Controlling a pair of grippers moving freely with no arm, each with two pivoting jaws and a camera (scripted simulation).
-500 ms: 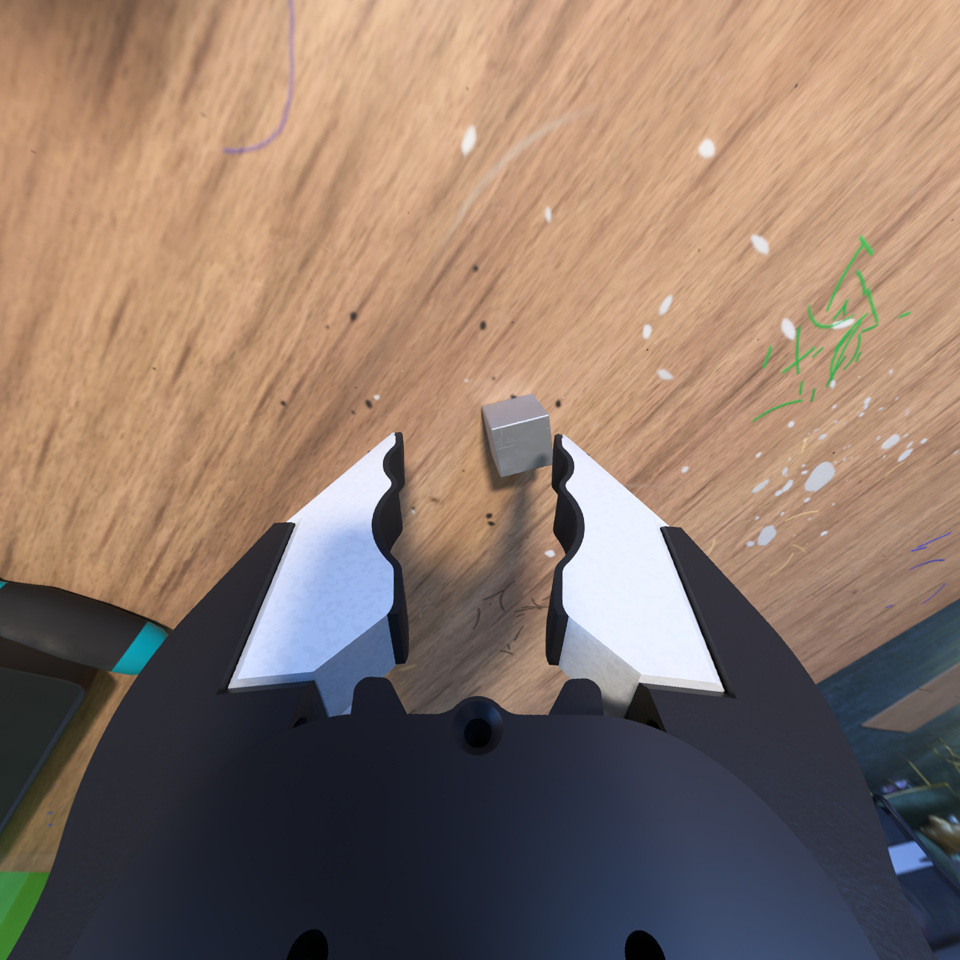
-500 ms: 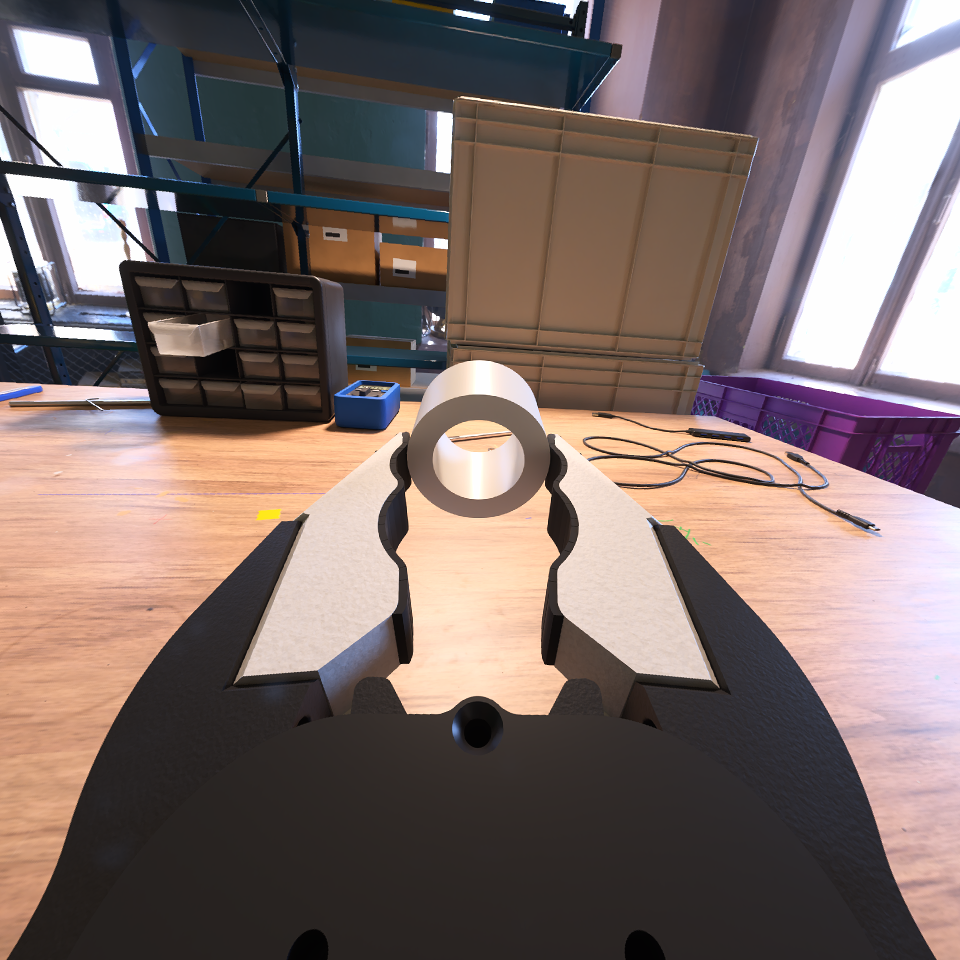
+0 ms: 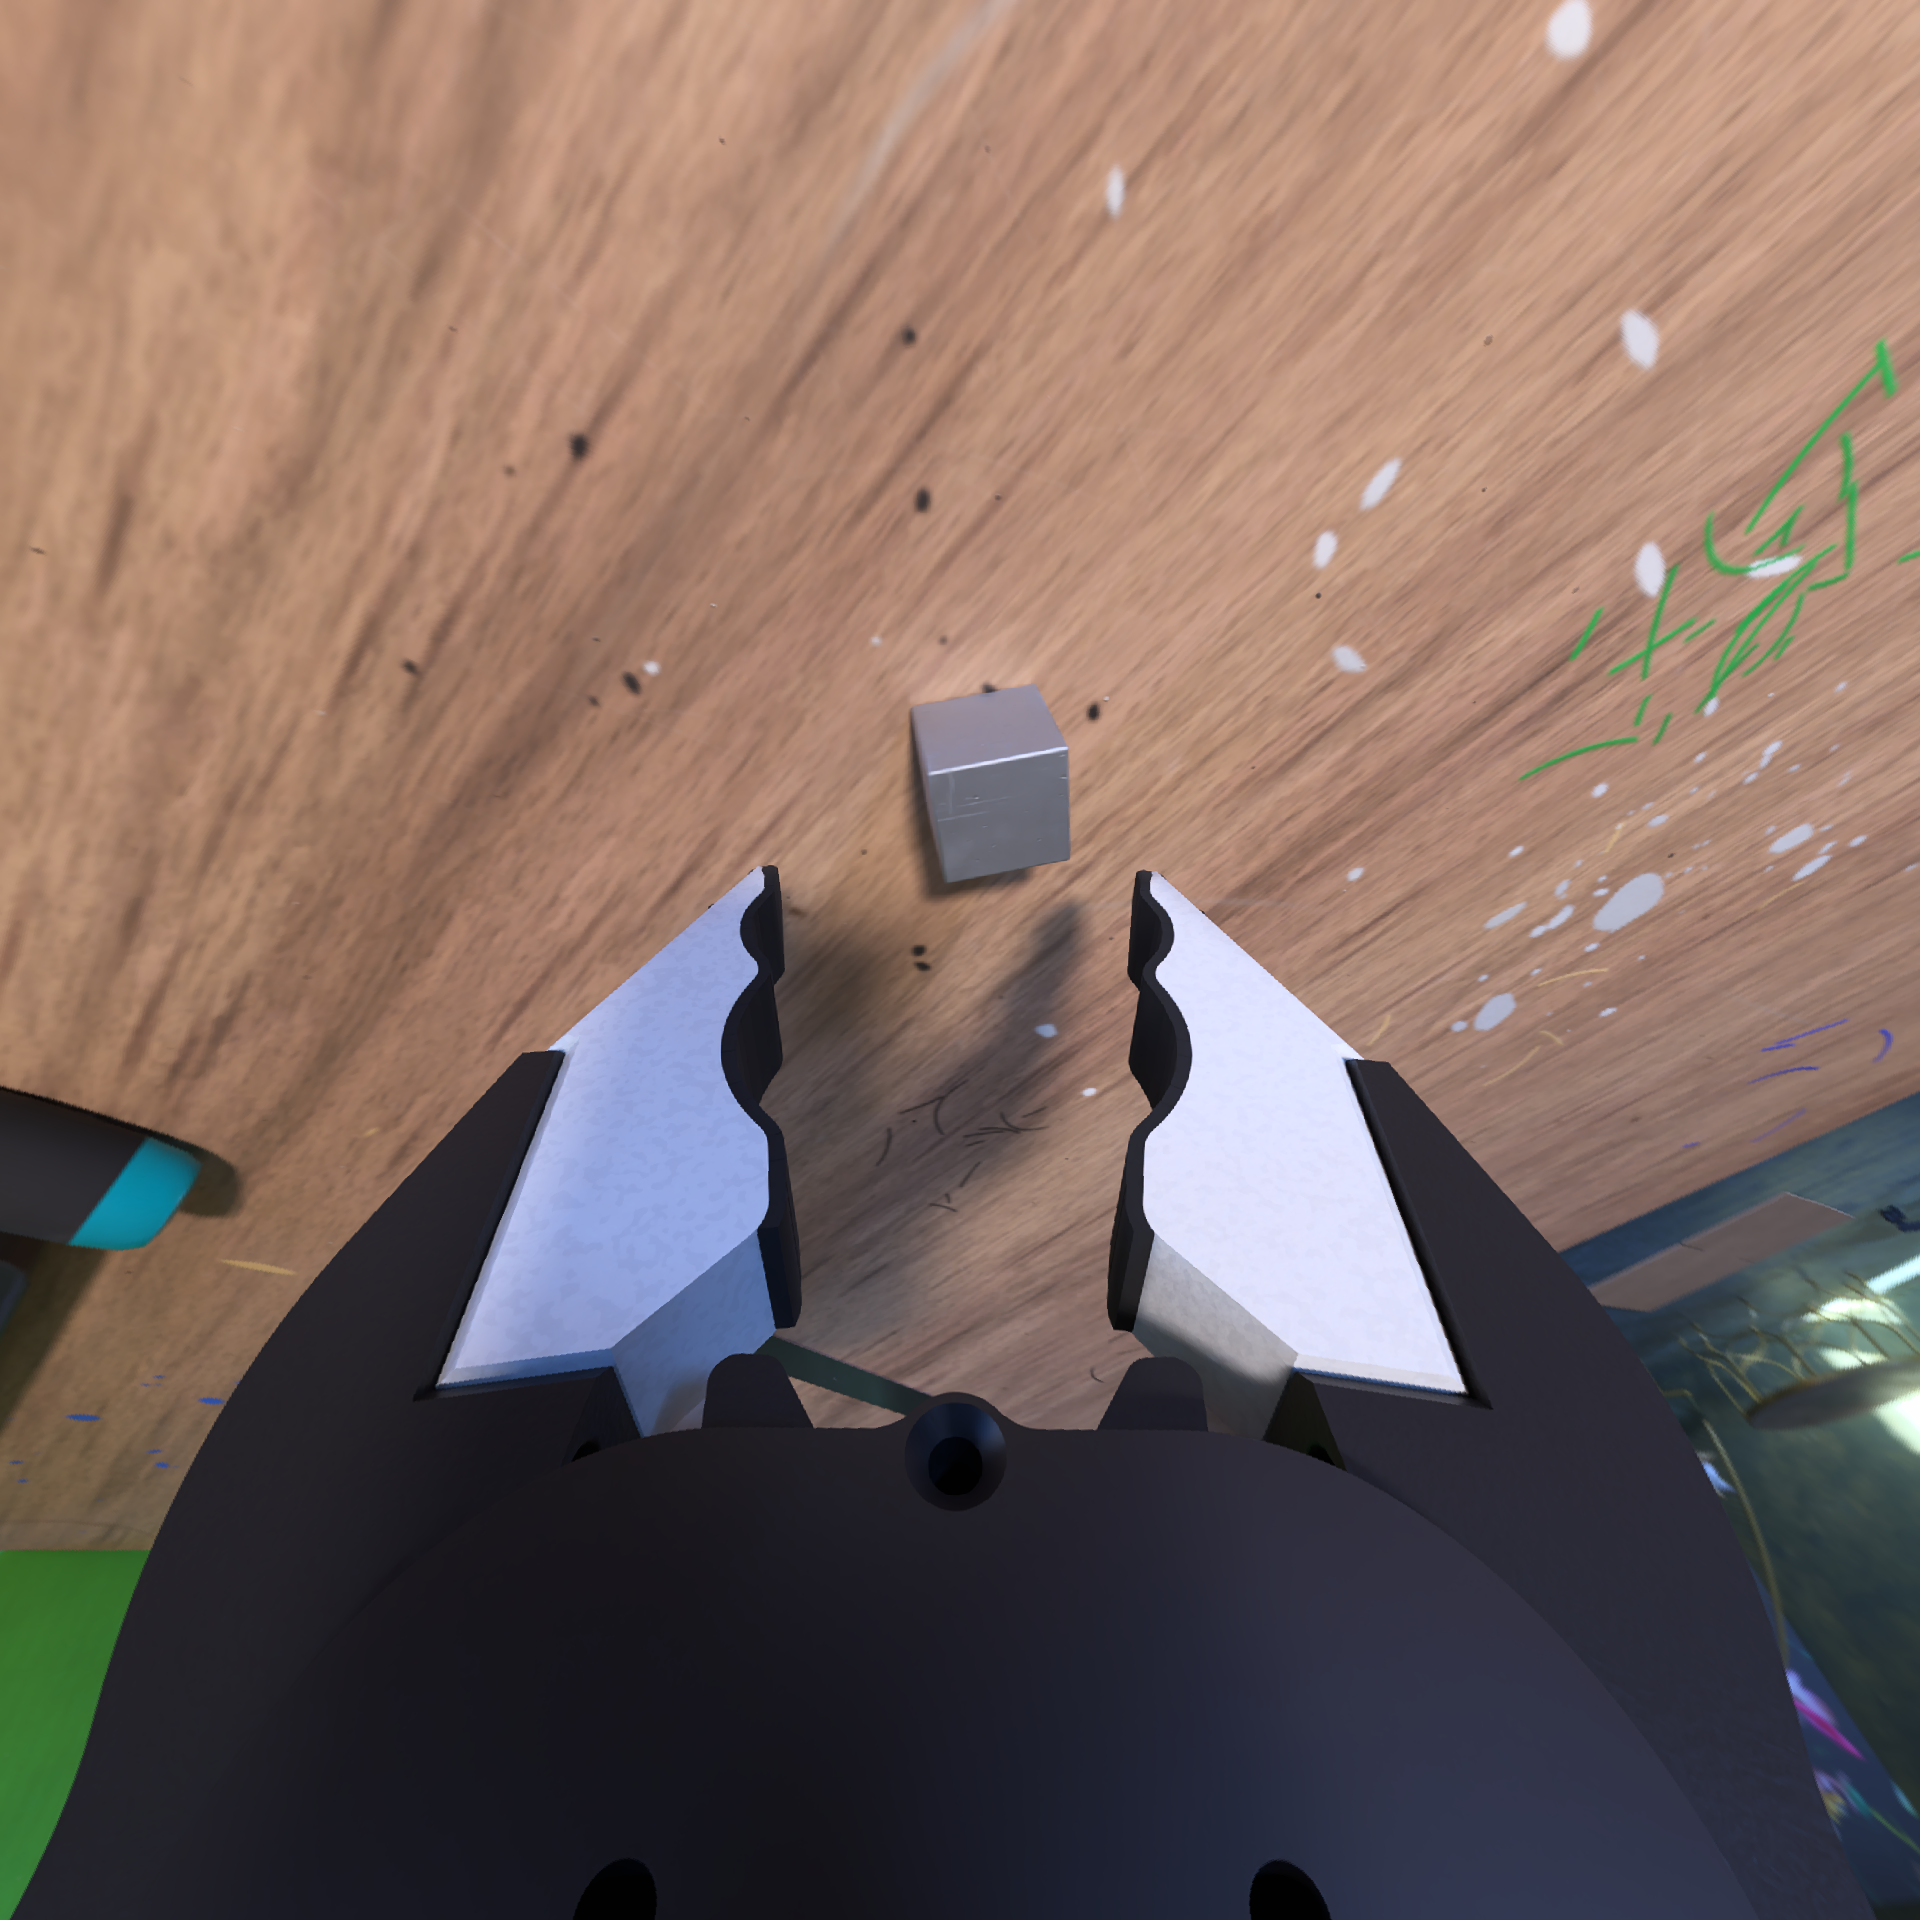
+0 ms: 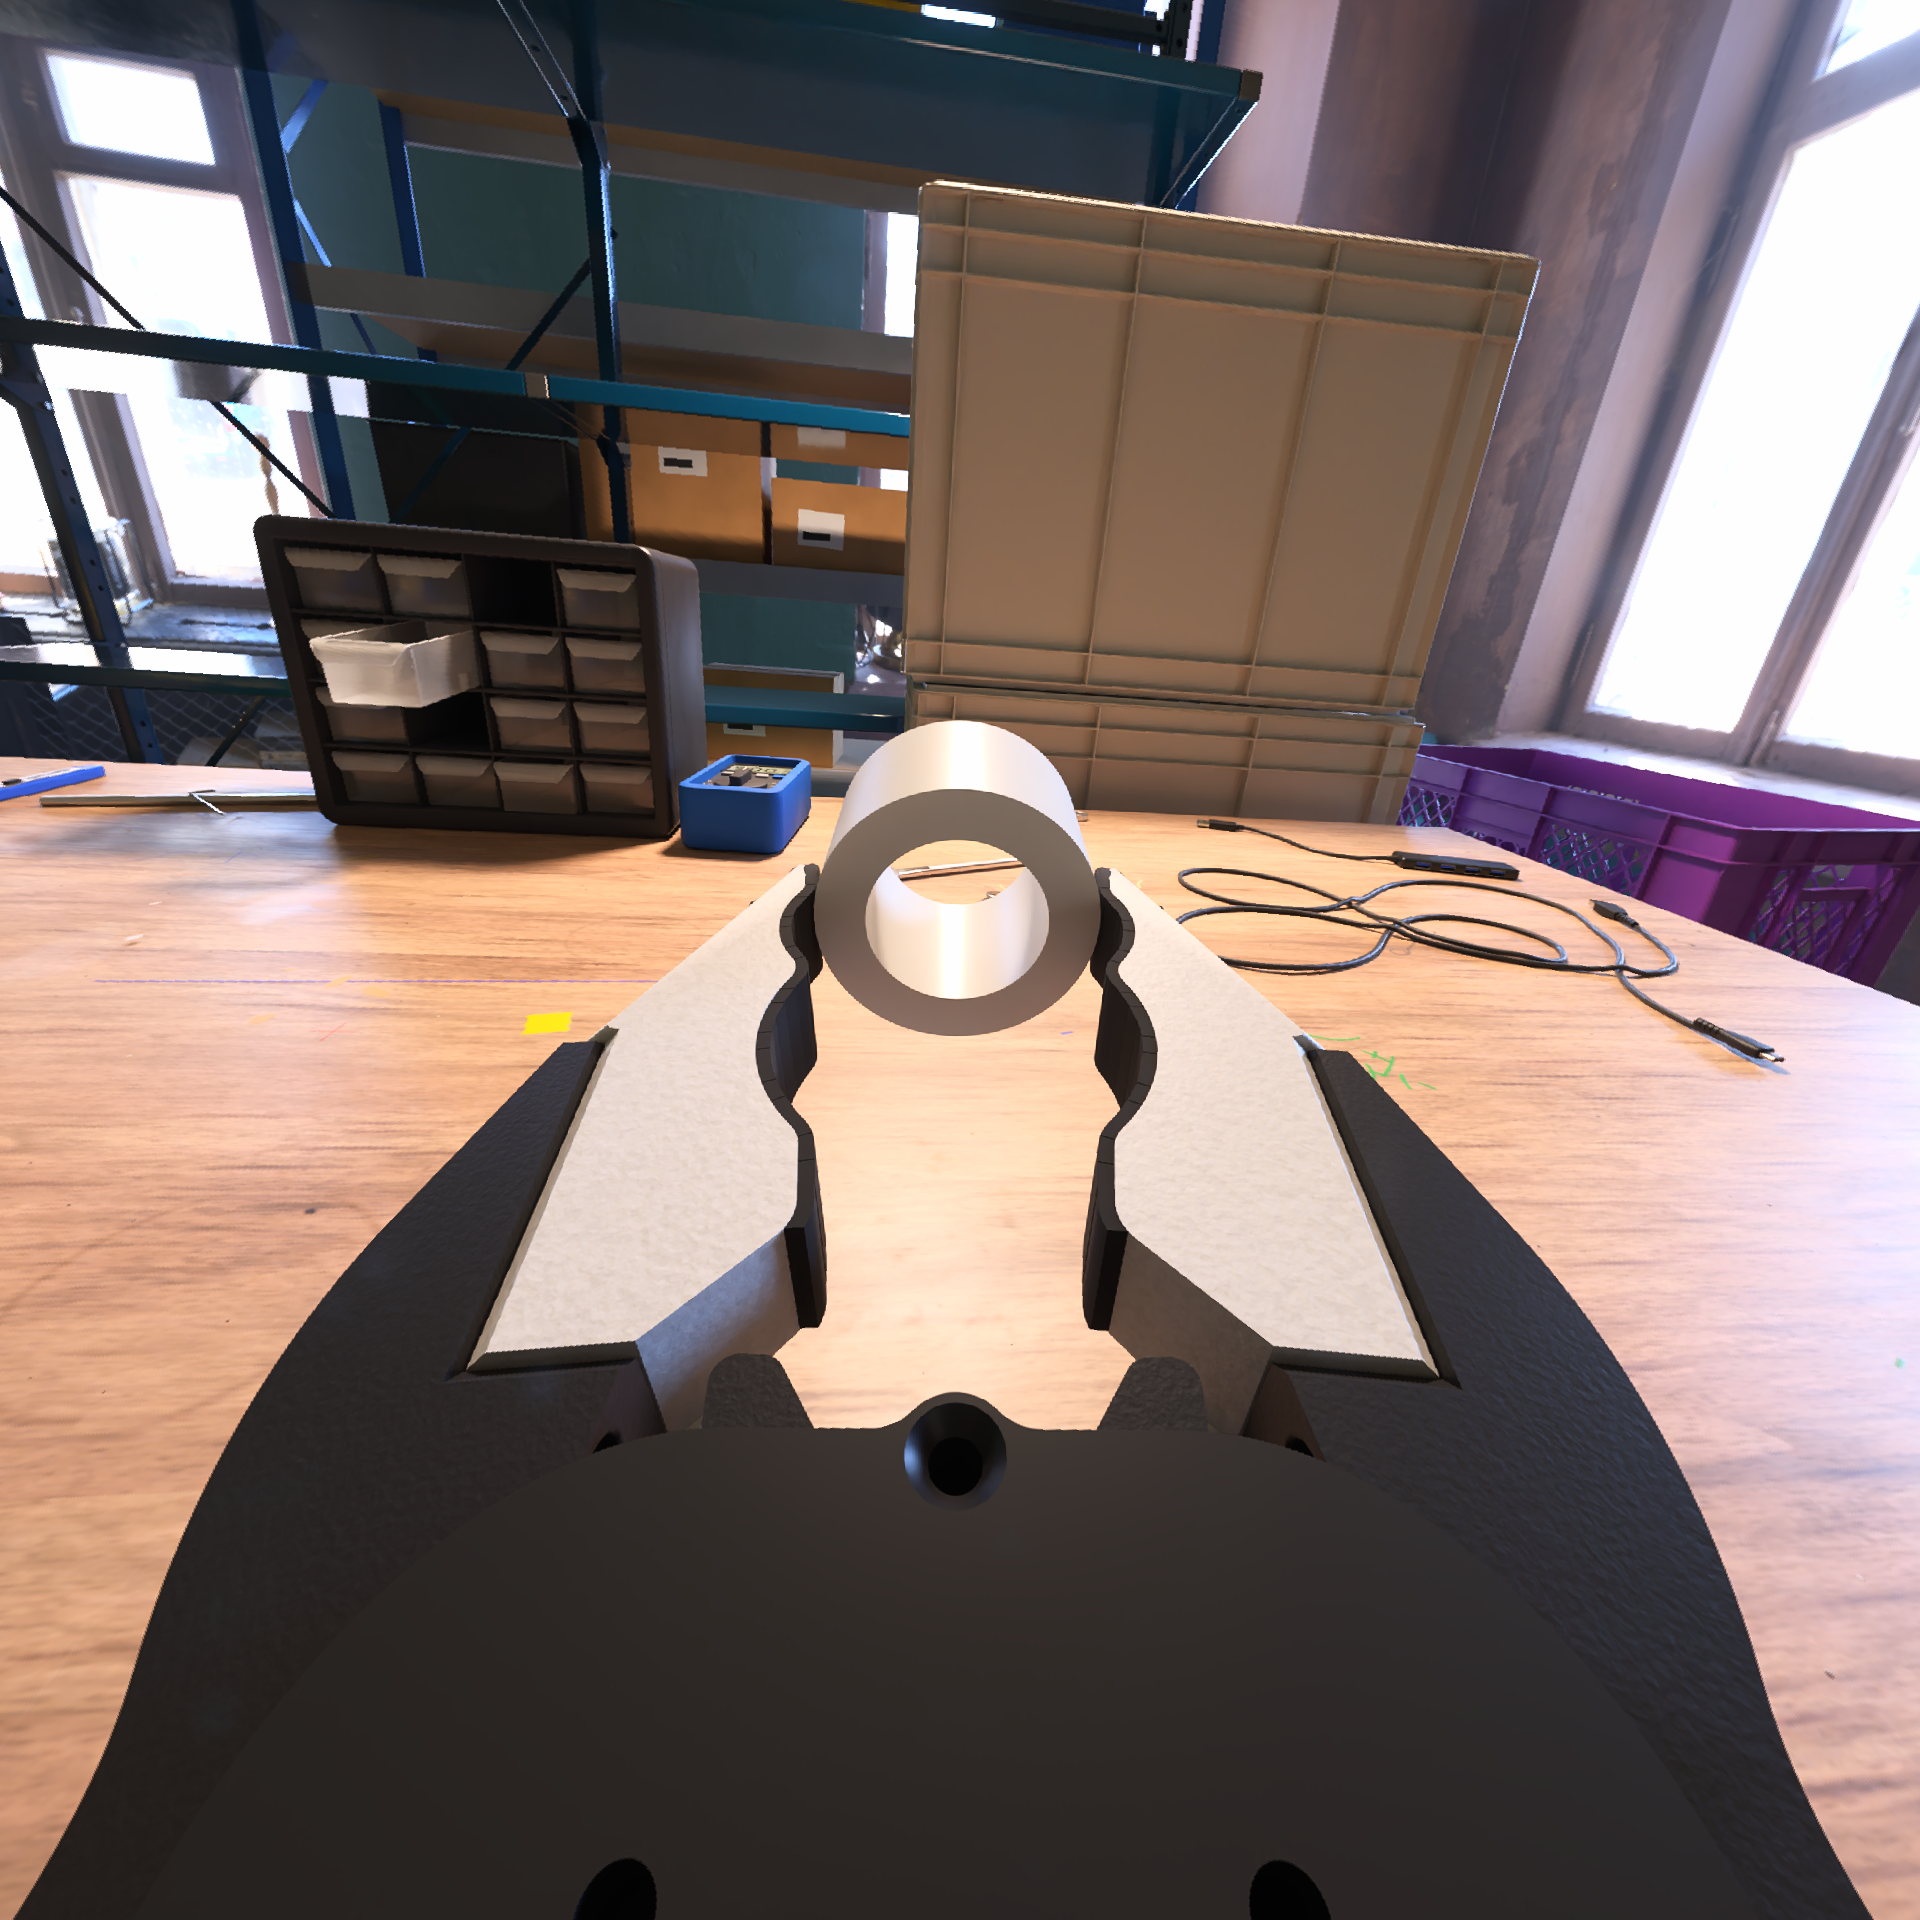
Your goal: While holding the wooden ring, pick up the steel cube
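Both tongs differ: right tongs (image 4: 956, 883) clamp ring (image 4: 954, 878) bore-forward, left tongs (image 3: 954, 878) gape.

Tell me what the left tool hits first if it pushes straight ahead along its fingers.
The left tool is open and points at the steel cube, which lies just past the fingertips on the wooden table. It would likely meet the cube first, though the depth is unclear.

On the desk (image 4: 312, 1091) stand one steel cube (image 3: 992, 781), one ring (image 4: 954, 878), one drawer cabinet (image 4: 473, 675), one blue box (image 4: 744, 802), two stacked beige crates (image 4: 1205, 468), one purple crate (image 4: 1662, 831) and one black cable (image 4: 1455, 925).
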